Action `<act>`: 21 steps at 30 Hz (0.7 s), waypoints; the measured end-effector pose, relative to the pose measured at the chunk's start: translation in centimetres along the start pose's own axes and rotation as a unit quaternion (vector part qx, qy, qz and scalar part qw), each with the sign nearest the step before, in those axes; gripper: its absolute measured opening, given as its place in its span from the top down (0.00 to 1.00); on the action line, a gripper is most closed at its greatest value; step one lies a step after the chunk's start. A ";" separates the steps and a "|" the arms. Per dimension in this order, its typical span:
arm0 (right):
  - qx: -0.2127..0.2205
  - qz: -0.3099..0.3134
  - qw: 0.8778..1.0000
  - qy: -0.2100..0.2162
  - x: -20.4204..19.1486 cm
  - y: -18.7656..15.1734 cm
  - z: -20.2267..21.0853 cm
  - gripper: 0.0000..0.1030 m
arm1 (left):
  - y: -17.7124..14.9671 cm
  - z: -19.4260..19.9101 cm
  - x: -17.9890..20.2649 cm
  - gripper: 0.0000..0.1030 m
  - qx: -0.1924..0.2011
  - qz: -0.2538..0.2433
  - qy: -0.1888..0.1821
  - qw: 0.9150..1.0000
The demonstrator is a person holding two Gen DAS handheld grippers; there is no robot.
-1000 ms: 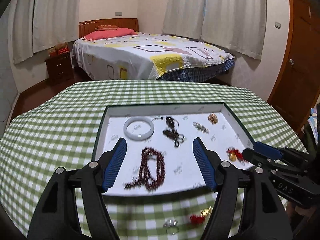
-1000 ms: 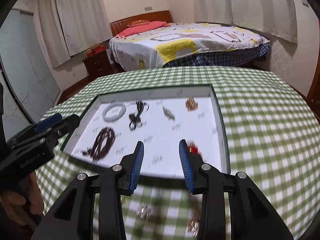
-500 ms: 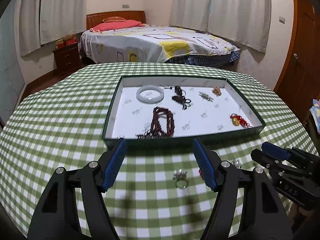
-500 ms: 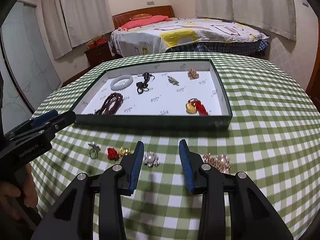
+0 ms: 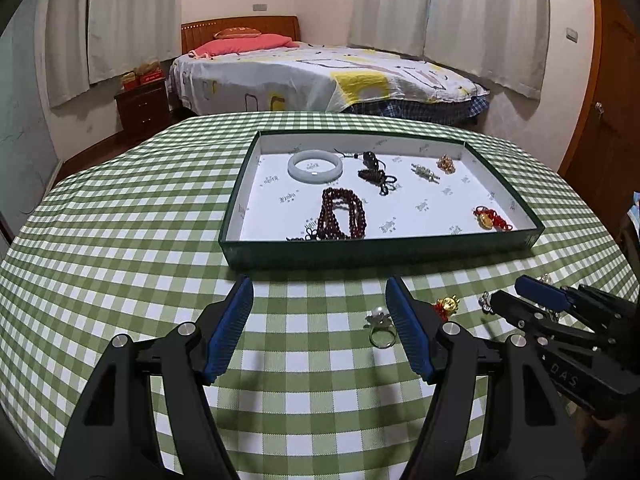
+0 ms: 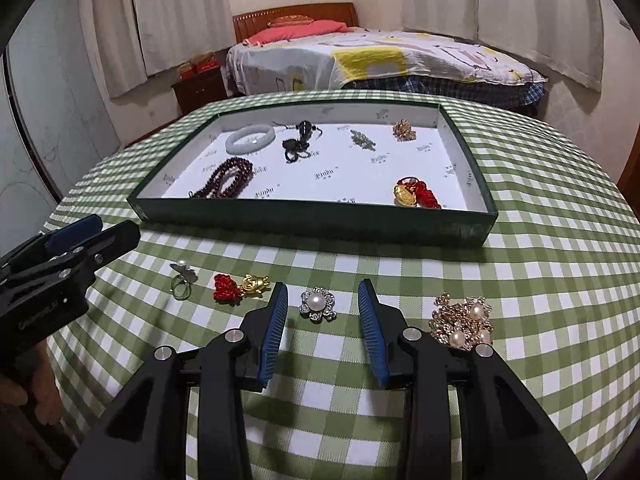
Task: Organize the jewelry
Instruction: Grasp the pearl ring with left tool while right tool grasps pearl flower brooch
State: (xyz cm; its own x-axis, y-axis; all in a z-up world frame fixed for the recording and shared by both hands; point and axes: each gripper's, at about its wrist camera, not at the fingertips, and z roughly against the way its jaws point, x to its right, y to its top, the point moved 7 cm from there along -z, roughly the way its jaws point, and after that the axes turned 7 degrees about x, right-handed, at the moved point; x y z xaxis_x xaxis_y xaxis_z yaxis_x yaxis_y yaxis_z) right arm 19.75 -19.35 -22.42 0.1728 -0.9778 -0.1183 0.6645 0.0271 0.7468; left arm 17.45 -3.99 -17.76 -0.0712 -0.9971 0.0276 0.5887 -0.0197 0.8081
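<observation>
Jewelry half sorted on a green checked tablecloth point(image 6: 540, 240), both grippers empty above it.

Dark green tray point(image 6: 320, 224) at centre, holding a white bangle point(image 6: 250, 139), dark red beads point(image 6: 232, 178) and smaller charms. Left gripper point(image 5: 320, 328) open wide, right gripper point(image 6: 322, 320) open narrower. Pearl flower brooch point(image 6: 318, 303) on the cloth between the right jaws, untouched; gold pearl cluster point(image 6: 462, 320), red-gold charm point(image 6: 238, 286) and ring point(image 6: 182, 280) loose beside it.

One tray point(image 6: 312, 224) holds six pieces: a pale bangle point(image 6: 250, 139), a bead necklace point(image 6: 230, 178), a dark cord pendant point(image 6: 300, 142), two small brooches point(image 6: 403, 130) and a red-and-gold charm point(image 6: 414, 194). Four pieces lie on the tablecloth point(image 6: 540, 264): a ring point(image 6: 182, 280), another red-and-gold charm point(image 6: 238, 286), a pearl flower brooch point(image 6: 318, 304) and a gold pearl cluster point(image 6: 462, 318).
</observation>
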 end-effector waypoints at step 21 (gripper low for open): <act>-0.019 0.008 1.000 -0.007 0.7 -0.4 0.1 0.80 | -1.5 -0.9 1.7 0.35 -0.024 -0.003 -0.025 0.999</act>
State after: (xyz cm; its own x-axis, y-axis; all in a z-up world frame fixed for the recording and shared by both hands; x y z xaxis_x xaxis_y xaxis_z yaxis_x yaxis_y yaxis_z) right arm 19.55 -20.08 -22.70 0.1741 -0.9800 -0.0968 0.6883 0.0508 0.7237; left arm 17.22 -5.69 -19.45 -0.1140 -0.9920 0.0537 0.6255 -0.0297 0.7796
